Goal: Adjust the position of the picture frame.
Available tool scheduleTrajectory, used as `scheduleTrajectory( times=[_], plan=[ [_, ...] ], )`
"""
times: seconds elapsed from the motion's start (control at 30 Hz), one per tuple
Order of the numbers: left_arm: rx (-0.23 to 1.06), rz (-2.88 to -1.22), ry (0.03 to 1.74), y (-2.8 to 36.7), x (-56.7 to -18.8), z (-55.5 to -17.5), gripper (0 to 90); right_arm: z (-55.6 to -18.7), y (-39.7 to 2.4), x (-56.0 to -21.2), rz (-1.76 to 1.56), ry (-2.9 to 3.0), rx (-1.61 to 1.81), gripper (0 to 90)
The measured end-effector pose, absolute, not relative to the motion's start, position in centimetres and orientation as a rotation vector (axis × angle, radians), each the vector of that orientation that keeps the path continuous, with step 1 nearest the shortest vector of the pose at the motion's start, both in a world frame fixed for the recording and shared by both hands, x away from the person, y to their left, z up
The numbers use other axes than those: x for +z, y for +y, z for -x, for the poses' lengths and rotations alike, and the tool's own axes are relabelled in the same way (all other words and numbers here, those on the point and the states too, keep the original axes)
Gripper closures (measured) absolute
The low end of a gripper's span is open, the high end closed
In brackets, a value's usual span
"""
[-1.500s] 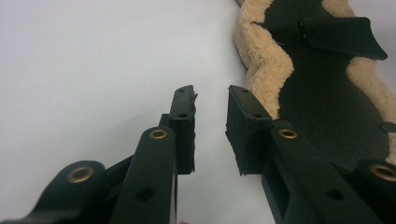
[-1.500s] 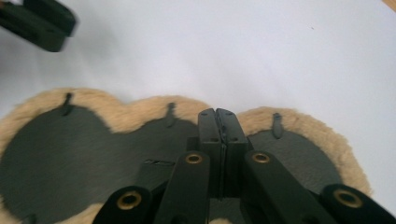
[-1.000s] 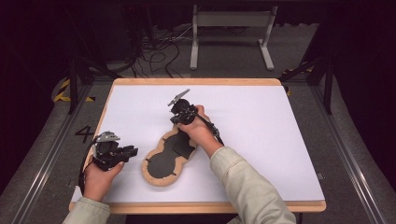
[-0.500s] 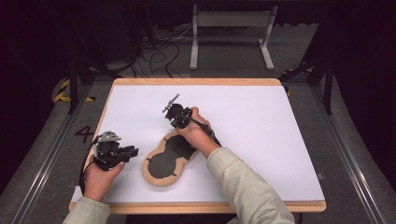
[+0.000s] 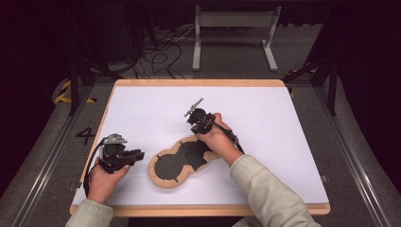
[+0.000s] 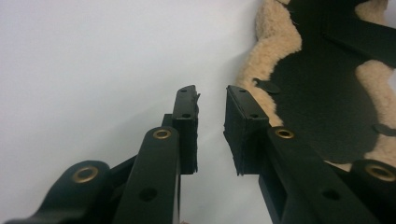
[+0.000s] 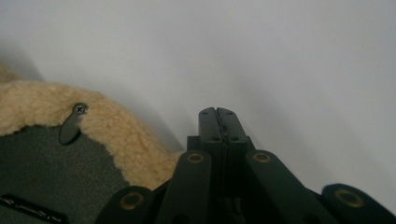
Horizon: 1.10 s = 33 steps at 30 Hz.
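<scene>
Lying flat near the front middle of the white tabletop (image 5: 283,118), the peanut-shaped black pad with a tan fleece border (image 5: 170,165) sits between the two hands. Just left of it, the left gripper (image 6: 211,126) points at its fleece edge, its jaws a narrow gap apart, having just been closing with nothing between them. Above the pad's far right end, the right gripper (image 7: 217,122) has its jaws pressed together and empty.

Fleece-edged black figure-eight pad (image 5: 179,162), flat on white tabletop
</scene>
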<state>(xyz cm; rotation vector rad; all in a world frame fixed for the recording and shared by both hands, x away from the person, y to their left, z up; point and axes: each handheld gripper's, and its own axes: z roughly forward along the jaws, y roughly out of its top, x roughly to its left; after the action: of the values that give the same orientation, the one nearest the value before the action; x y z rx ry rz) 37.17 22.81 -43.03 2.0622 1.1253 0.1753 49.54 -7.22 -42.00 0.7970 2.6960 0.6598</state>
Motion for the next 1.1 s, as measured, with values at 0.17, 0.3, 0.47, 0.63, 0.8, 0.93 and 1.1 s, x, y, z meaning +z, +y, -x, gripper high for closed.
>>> scheduleTrajectory(
  times=[0.17, 0.3, 0.47, 0.63, 0.8, 0.93, 1.1],
  plan=[
    [0.143, -2.088, 1.055, 21.8, -42.6, -36.9, 78.2, -48.4, -9.5, -42.0, -0.838, 2.701, 0.669, 90.0],
    [0.096, -2.103, 0.989, 21.0, -42.2, -36.7, 81.2, -47.6, -10.6, -42.0, -0.884, 2.69, 0.694, 90.0],
    [0.053, -2.144, 0.868, 19.7, -41.9, -35.8, 82.1, -46.9, -12.0, -41.9, -0.913, 2.661, 0.765, 90.0],
    [0.032, -2.15, 0.796, 18.9, -42.1, -34.9, 81.5, -46.3, -13.6, -41.1, -0.925, 2.588, 0.906, 90.0],
    [0.015, -2.183, 0.693, 18.0, -42.0, -33.7, 81.8, -44.8, -15.8, -39.6, -0.92, 2.524, 1.006, 90.0],
    [0.002, -2.216, 0.638, 17.1, -42.1, -33.2, 82.5, -43.3, -17.0, -39.0, -0.882, 2.475, 1.101, 90.0],
    [0.03, -2.284, 0.525, 15.8, -42.2, -32.5, 81.3, -41.7, -18.0, -38.8, -0.844, 2.449, 1.189, 90.0]
  ],
)
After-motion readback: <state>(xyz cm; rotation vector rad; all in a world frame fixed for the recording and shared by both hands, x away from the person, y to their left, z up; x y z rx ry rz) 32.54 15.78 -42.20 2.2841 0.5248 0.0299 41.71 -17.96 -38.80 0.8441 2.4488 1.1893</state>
